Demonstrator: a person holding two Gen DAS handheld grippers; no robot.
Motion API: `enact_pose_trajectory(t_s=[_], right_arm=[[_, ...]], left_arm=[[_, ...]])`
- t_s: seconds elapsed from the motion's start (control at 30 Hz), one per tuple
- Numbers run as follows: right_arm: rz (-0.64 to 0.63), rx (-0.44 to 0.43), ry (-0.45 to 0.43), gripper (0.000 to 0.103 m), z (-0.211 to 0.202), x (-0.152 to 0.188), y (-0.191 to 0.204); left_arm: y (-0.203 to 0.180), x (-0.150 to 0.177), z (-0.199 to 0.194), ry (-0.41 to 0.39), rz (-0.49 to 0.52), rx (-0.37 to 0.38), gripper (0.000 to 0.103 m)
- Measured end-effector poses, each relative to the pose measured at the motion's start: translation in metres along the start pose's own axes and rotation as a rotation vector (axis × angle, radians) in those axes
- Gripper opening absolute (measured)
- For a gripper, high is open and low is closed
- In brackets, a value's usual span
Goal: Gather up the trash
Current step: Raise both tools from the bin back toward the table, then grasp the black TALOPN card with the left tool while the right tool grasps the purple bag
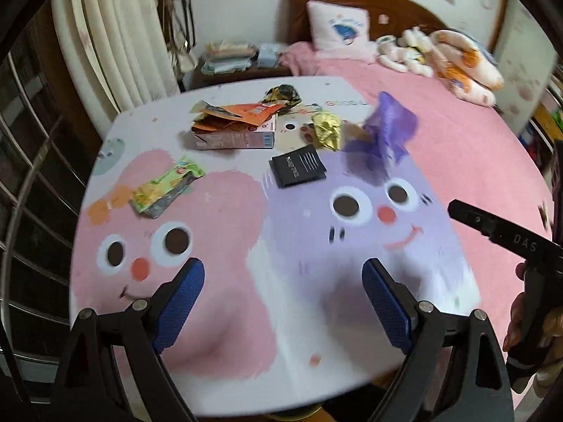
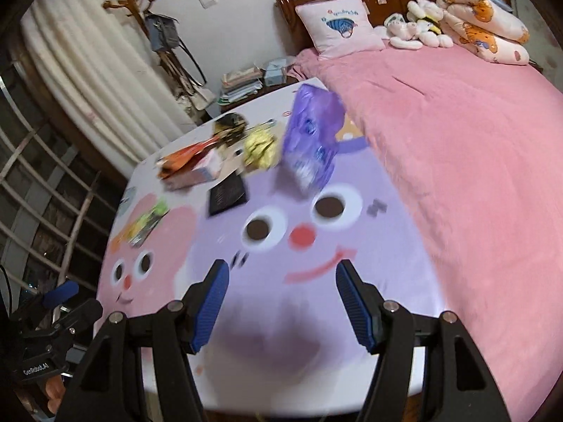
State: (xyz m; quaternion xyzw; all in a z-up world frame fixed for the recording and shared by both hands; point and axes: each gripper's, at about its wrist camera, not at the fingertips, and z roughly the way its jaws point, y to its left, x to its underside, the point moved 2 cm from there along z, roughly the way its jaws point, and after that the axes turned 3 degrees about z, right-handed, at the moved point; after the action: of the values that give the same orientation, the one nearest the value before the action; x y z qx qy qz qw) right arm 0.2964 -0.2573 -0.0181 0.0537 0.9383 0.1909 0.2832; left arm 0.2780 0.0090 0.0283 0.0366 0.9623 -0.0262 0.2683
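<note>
Trash lies on the far half of a cartoon-printed table (image 1: 218, 232): a green snack wrapper (image 1: 165, 186), a pink carton (image 1: 235, 135) with an orange wrapper (image 1: 242, 112) on it, a dark crumpled foil (image 1: 283, 95), a gold foil (image 1: 327, 130), a black packet (image 1: 298, 166) and a purple bag (image 1: 387, 130). The purple bag (image 2: 313, 140) stands blurred in the right wrist view. My left gripper (image 1: 283, 302) is open and empty over the near table. My right gripper (image 2: 281, 302) is open and empty, also near the front edge.
A pink bed (image 2: 457, 140) with a pillow (image 2: 339, 26) and plush toys (image 2: 418, 24) runs along the table's right side. A nightstand with stacked papers (image 1: 228, 58) stands behind it. Curtain (image 1: 105, 52) and window bars (image 1: 31, 176) are at left.
</note>
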Motion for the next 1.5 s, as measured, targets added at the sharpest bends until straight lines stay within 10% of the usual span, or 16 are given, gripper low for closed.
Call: enact_pose_trajectory(t_s=[0.33, 0.7, 1.03, 1.5], right_arm=[[-0.059, -0.005, 0.096, 0.066, 0.107, -0.102, -0.032], [-0.148, 0.001, 0.181, 0.068, 0.173, -0.11, -0.021], [-0.234, -0.04, 0.184, 0.016, 0.183, -0.109, -0.006], [-0.252, -0.065, 0.185, 0.007, 0.177, -0.106, -0.014]], left_arm=[[-0.012, -0.08, 0.113, 0.131, -0.135, 0.006, 0.09], [-0.006, -0.107, 0.18, 0.265, -0.17, -0.002, 0.09], [-0.001, -0.109, 0.215, 0.361, -0.301, 0.029, 0.09], [-0.02, -0.128, 0.252, 0.434, -0.299, -0.043, 0.09]])
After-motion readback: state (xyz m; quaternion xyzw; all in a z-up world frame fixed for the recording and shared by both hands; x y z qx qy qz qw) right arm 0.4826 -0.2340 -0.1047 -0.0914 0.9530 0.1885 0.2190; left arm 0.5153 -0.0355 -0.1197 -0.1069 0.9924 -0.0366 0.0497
